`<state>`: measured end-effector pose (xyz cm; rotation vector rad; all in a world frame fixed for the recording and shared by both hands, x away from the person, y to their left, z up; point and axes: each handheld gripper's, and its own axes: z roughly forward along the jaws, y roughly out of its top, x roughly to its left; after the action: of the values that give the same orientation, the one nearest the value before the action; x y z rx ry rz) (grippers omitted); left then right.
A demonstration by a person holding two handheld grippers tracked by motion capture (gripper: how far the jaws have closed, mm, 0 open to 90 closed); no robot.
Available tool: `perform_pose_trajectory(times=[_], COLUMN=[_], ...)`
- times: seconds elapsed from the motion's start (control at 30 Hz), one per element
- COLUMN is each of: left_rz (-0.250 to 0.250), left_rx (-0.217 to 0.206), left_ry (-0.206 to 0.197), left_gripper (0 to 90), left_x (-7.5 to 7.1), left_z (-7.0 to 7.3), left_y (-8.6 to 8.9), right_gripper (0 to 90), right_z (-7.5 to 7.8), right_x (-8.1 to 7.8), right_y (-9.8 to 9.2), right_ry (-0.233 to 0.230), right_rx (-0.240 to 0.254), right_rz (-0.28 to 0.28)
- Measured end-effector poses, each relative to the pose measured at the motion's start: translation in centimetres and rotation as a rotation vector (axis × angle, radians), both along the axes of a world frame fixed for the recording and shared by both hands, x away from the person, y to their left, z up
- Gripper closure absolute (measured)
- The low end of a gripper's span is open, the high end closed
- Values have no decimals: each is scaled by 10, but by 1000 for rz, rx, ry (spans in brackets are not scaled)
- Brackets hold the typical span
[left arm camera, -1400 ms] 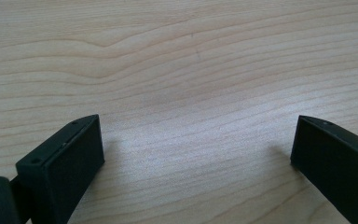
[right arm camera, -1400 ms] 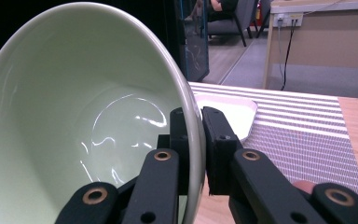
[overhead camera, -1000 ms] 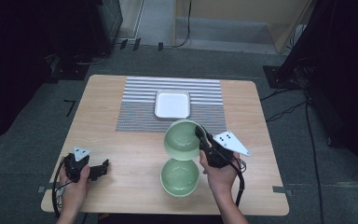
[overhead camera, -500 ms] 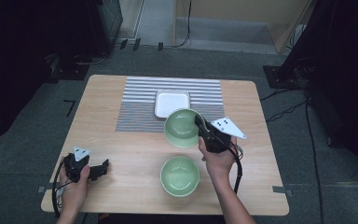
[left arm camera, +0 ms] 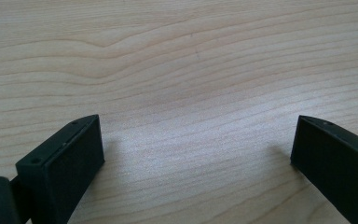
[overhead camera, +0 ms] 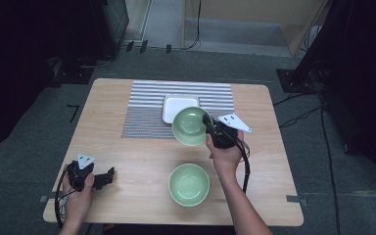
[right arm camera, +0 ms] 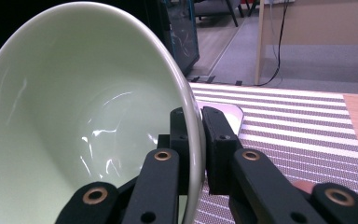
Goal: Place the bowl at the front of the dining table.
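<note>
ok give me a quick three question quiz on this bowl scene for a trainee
1. True or false: the right gripper is clamped on the rim of a green bowl.
2. Multiple choice: where does the second green bowl sit? A) on the striped mat B) on the bare wooden table near the person's edge C) inside the white dish
3. Short answer: how do the left gripper's jaws stand, and what lies between them?

Key
1. True: one jaw is inside the wall and one outside, and the bowl is tilted above the striped mat, next to the white dish.
2. B
3. Wide apart, with bare table wood between them.
</note>
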<state>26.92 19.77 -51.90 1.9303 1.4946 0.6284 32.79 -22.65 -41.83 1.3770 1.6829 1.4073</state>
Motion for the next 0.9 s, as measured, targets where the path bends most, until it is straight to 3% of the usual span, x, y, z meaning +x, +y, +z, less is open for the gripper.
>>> perform_pose_trajectory(times=[0.2,0.37,0.67,0.8,0.9], left_rz=[0,-7,-8,-10,-9], left_rx=[-1,0,0,1,0], left_ry=[0,0,0,1,-1], left_gripper=[23,23,23,23,23], left_x=[0,0,0,0,0], left_z=[0,0,0,0,0], left_y=[0,0,0,0,0], right_gripper=[843,844,843,844,844], right_z=[-3,-7,-12,-13,-14], right_x=[13,25,46,55,63], right_y=[4,4,6,6,10], right_ry=[11,38,57,73,79], right_rx=[-22,27,7,49,39], right_rz=[-3,4,-5,-5,-9])
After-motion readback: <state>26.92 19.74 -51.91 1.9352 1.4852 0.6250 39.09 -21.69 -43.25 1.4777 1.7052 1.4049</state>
